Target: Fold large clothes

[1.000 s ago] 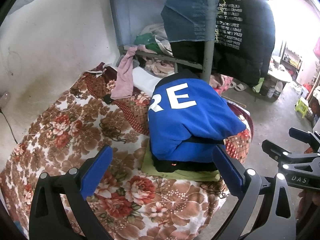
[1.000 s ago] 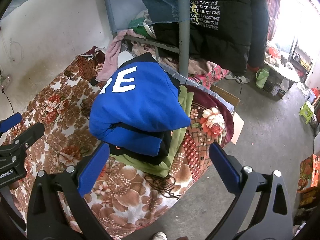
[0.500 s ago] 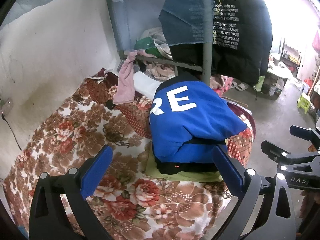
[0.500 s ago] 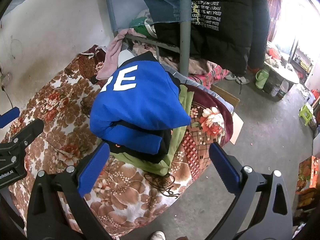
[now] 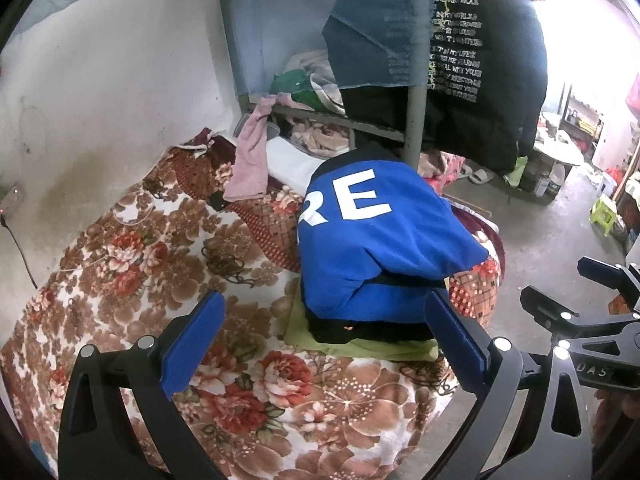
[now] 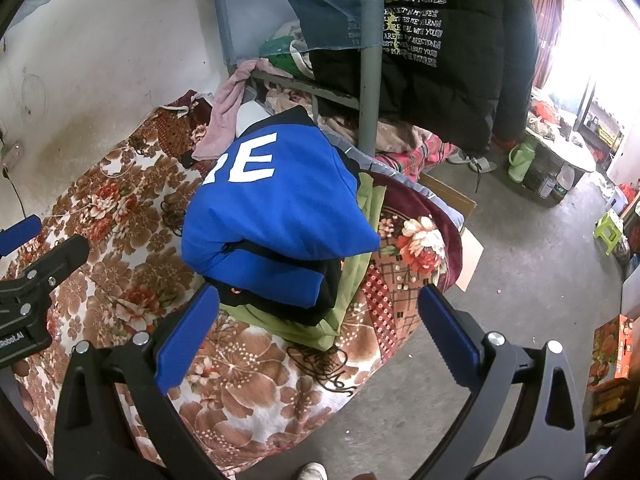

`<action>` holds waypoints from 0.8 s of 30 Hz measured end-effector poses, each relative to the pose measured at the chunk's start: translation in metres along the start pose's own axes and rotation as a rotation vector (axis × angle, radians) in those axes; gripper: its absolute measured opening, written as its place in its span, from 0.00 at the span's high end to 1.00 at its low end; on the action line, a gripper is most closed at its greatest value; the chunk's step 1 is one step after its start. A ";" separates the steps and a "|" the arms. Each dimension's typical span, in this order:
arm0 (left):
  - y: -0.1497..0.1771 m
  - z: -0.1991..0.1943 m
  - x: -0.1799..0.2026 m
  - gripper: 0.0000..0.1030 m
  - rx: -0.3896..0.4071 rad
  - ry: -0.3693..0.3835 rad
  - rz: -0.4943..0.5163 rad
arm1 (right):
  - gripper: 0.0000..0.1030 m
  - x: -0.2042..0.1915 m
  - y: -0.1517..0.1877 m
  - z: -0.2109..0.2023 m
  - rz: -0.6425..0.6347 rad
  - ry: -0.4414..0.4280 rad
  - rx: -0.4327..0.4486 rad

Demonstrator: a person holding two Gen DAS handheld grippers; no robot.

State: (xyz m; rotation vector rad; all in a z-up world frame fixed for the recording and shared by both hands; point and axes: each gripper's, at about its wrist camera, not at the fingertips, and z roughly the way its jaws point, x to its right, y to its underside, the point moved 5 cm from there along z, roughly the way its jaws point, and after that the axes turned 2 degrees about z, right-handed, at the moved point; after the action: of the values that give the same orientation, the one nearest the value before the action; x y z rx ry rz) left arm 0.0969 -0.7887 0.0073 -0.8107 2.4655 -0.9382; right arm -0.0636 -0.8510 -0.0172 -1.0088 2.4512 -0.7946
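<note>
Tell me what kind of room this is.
Most likely a lived-in bedroom: a bed under a floral blanket, a metal-framed bunk heaped with clothes, and a black jacket hanging from it.

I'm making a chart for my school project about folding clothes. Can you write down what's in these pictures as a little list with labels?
top of pile: folded blue sweatshirt with white letters
under it: folded black garment, then folded green garment
pile rests on: brown and red floral blanket
left gripper: open, holding nothing
right gripper: open, holding nothing
hanging behind: black padded jacket with printed text
</note>
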 end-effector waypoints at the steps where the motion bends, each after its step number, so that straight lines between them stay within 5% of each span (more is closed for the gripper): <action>1: 0.000 -0.001 0.001 0.05 0.004 0.000 0.010 | 0.04 0.000 0.000 0.000 0.001 0.000 0.000; 24: 0.004 -0.010 0.007 0.05 0.044 -0.033 0.056 | 0.04 0.020 0.007 -0.001 -0.012 0.017 -0.024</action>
State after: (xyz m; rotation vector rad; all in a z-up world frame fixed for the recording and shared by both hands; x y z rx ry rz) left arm 0.0854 -0.7859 0.0107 -0.7326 2.4171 -0.9482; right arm -0.0810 -0.8616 -0.0232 -1.0302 2.4765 -0.7829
